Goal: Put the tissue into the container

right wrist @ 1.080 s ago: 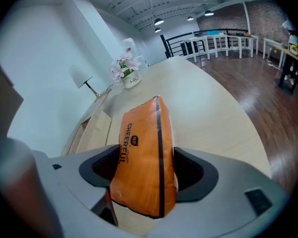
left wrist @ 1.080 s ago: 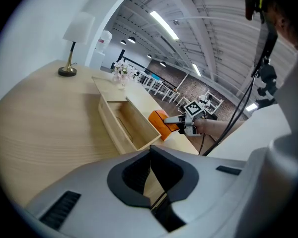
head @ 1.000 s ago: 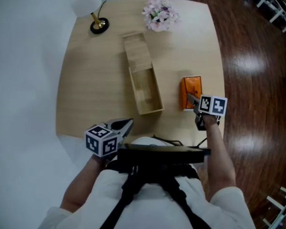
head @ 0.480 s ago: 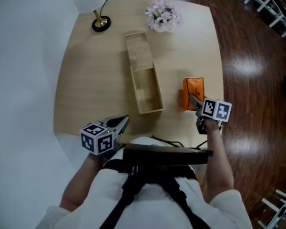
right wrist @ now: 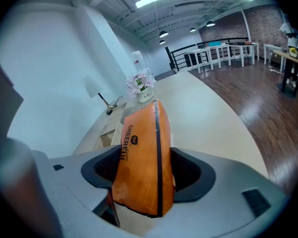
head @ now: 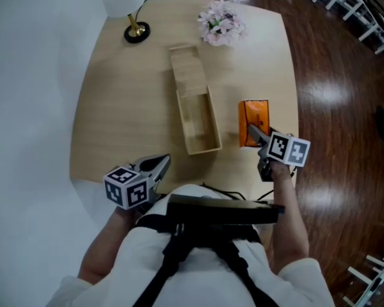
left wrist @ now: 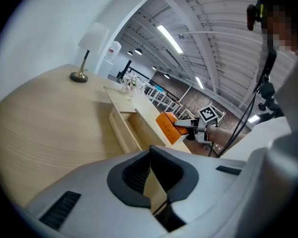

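The right gripper (right wrist: 146, 155) was seen gripped on the near end of a flat orange plastic pack of tissues (right wrist: 139, 133). Its jaws had just been closing, and the pack was wedged between the dark pads, which were kept fairly wide apart by its thickness. The pack was held on edge and pointed away from the person, with its far end tilted upward. It was held near the right edge of the pale wooden desk (head: 121, 107), towards the near right corner. It appeared to be raised off the surface, though that could not be told for certain.

The left gripper (left wrist: 150, 152) was held by the near edge of the desk, towards its left side. Its jaws were brought together at the tips and nothing was held between them.

A long, narrow, light wooden box (head: 198, 120) lay along the middle of the desk, just left of the pack and apart from it. Its near half was open at the top and seen to be empty. Its far half appeared to be covered by a wooden lid.

A white-shaded lamp on a brass base (head: 136, 32) stood at the far left corner, and a bunch of pale pink flowers (head: 221, 23) at the far edge.

The step in hand was judged to be the pick-up and carry. For the next move, the pack would need to be brought left over the open near half, lined up with the box's length, lowered in and released.
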The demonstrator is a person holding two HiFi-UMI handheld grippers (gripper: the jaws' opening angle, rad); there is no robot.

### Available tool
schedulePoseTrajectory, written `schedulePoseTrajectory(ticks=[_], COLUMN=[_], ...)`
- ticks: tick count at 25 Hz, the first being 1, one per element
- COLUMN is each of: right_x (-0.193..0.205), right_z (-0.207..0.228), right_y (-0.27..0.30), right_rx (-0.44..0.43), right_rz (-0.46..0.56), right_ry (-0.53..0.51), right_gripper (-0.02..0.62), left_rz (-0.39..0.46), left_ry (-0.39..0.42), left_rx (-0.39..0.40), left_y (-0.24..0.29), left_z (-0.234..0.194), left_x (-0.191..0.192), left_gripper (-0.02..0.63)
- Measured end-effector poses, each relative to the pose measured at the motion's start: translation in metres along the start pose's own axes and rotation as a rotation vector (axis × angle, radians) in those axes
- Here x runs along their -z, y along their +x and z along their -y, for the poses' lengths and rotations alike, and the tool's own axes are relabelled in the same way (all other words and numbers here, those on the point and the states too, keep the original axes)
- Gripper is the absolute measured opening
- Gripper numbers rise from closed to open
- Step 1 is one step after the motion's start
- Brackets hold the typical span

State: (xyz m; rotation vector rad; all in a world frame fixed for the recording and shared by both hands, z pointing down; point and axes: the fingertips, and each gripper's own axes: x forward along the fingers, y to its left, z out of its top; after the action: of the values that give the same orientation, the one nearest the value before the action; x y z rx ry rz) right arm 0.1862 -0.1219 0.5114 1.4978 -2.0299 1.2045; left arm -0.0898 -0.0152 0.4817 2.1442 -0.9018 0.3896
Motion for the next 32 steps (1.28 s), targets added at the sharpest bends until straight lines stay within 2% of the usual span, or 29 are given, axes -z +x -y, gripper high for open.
schedulePoseTrajectory(ticks=[13,21,32], right_x=[-0.011,-0.017,0.003], right_z=[-0.052,-0.099,-0.149], right_y=[0.005,0.009,0.039], right_rx=[-0.054,-0.108,-0.161], right_rz=[0.018,0.032,-0.034], right_ry=[-0.026,-0.073,-0.114], right_gripper=[0.304,0.301,0.298], left_rz=[0.023,0.022,0.019], left_ry=[0.010,0.006,0.010], left_rx=[0.006,0.020,0.033], left_y=[-0.013,-0.020,-0.027], left_z=[-0.013,-0.020,-0.030], left_x=[-0.009,-0.010,-0.011], left_gripper=[-0.008,-0.008,-0.008])
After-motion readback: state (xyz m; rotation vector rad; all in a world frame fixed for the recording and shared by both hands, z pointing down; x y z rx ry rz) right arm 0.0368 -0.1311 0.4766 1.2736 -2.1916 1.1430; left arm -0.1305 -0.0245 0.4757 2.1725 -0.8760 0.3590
